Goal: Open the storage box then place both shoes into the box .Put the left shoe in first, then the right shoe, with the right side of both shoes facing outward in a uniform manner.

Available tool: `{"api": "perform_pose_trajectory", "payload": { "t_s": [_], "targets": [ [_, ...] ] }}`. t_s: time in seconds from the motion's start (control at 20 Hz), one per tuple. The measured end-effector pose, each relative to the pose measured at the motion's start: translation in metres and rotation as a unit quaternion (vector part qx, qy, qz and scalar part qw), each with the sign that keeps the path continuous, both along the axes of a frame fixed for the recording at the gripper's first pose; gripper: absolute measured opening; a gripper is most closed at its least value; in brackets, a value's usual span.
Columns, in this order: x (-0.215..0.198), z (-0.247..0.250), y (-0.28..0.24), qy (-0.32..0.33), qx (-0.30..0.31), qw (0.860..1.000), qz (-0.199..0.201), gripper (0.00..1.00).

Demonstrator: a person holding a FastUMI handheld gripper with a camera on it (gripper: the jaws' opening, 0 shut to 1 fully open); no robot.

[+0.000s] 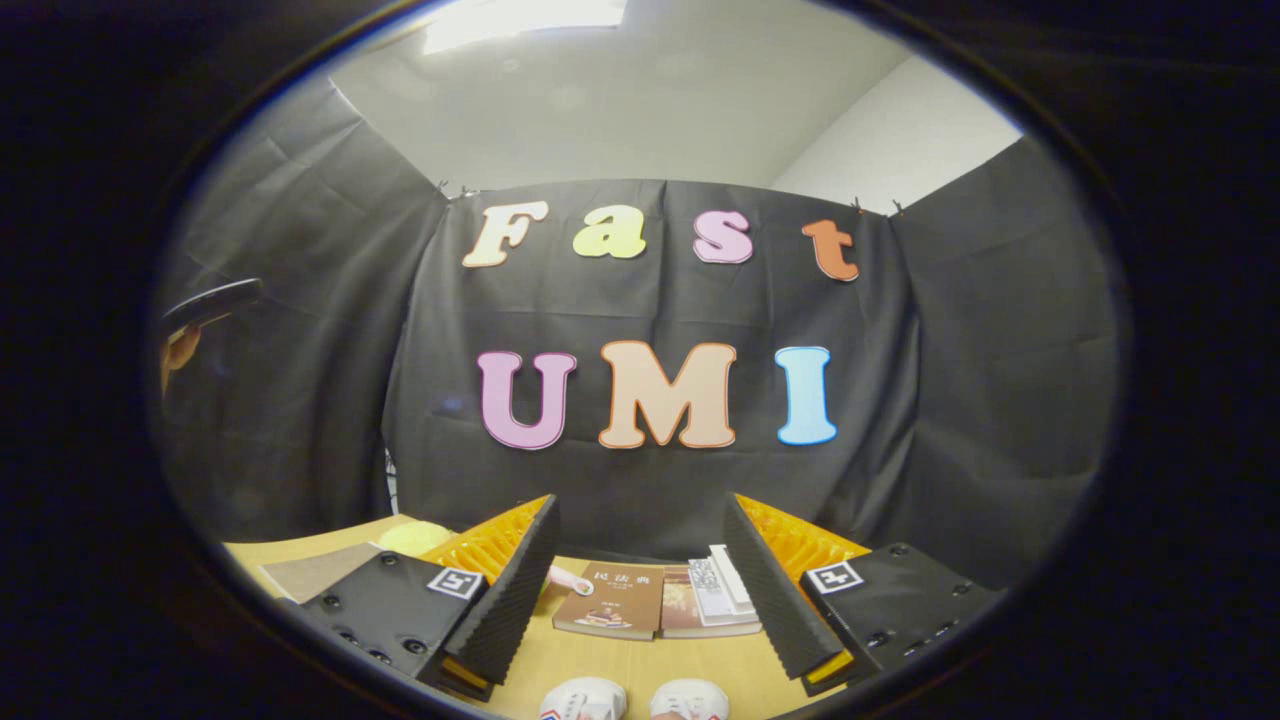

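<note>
Hovering above the desk [600, 665] with gripper [640, 600] fingers spread wide, pinching nothing. Judging the pair of shoes [635, 700] as light, soft-sided with firmer soles, best pinched at heel collar or side wall; white toes with red-blue trim, at near desk edge below the fingers. Books [655, 600] beyond; storage box position cannot be told.

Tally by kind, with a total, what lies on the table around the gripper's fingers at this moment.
Shoes: 2, a left one and a right one, white toes just below the open gripper
Books: 2, brown book and the one beside it, between the fingers
White booklet: 1
Yellow round item: 1
Grey sheet: 1
Total: 7
</note>
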State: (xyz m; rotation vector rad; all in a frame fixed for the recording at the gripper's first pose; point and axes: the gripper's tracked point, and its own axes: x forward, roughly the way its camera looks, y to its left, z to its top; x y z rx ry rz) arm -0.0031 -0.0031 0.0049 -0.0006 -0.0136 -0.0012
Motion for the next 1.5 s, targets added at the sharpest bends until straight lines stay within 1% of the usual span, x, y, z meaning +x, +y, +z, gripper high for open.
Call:
{"api": "perform_pose_trajectory", "payload": {
  "t_s": [0.2,0.5,0.65,0.8,0.9,1.05,1.15,1.2,1.3,1.35,1.5],
  "targets": [
    [-0.001,0.000,0.000,-0.001,0.000,1.000,0.000,1.00],
    [-0.001,-0.003,0.006,-0.003,0.012,1.000,0.017,1.00],
    [-0.001,-0.016,0.014,0.010,0.041,0.998,0.038,1.00],
    [0.001,-0.034,0.013,0.035,0.067,0.996,0.046,1.00],
    [-0.001,-0.051,0.024,0.059,0.093,0.992,0.067,1.00],
    [-0.003,-0.084,0.038,0.106,0.139,0.980,0.097,1.00],
    [-0.004,-0.102,0.049,0.136,0.174,0.968,0.119,1.00],
    [-0.004,-0.112,0.055,0.152,0.195,0.960,0.132,1.00],
    [-0.004,-0.132,0.067,0.187,0.244,0.939,0.156,1.00],
    [-0.006,-0.143,0.071,0.207,0.263,0.928,0.163,1.00],
    [-0.002,-0.171,0.073,0.248,0.312,0.902,0.168,1.00]
  ]
}}
